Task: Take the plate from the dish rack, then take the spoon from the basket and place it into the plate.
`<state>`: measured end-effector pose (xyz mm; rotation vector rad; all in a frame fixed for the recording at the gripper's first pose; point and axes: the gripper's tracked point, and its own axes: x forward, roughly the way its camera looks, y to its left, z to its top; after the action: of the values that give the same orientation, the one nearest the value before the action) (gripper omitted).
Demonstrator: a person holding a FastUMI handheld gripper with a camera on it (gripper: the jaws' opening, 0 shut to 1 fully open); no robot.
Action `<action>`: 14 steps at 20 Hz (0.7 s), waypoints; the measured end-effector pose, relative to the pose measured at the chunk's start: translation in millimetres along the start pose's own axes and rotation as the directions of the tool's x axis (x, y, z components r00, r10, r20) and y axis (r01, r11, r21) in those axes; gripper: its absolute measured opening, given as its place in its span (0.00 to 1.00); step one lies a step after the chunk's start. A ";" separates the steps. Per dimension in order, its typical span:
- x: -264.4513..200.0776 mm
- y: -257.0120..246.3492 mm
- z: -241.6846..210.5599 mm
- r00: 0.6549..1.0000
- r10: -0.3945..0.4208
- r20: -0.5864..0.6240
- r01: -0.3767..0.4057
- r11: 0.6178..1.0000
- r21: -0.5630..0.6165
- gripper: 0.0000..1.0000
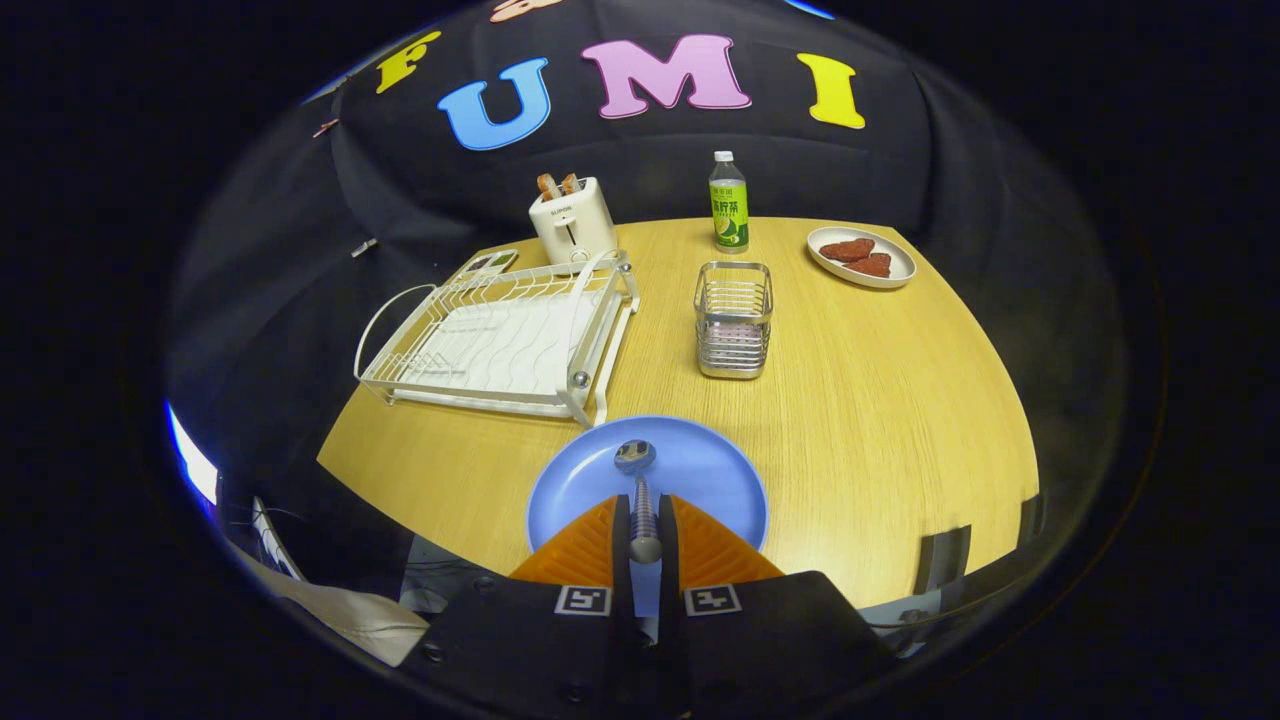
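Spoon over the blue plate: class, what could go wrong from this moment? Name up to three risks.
1. The tongs pinch only the spoon's thin handle, so it may twist or slip before release.
2. The bowl end hangs above the plate; let go too high, it could bounce out.
3. The plate sits at the table's near edge, beside the rack; a nudge might push it off.
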<state>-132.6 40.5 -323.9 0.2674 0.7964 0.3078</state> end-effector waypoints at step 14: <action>26.1 -4.8 -66.3 0.984 -0.003 -0.177 0.001 1.000 -0.007 0.18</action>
<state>-163.1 53.6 -387.1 0.2347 0.9705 0.3357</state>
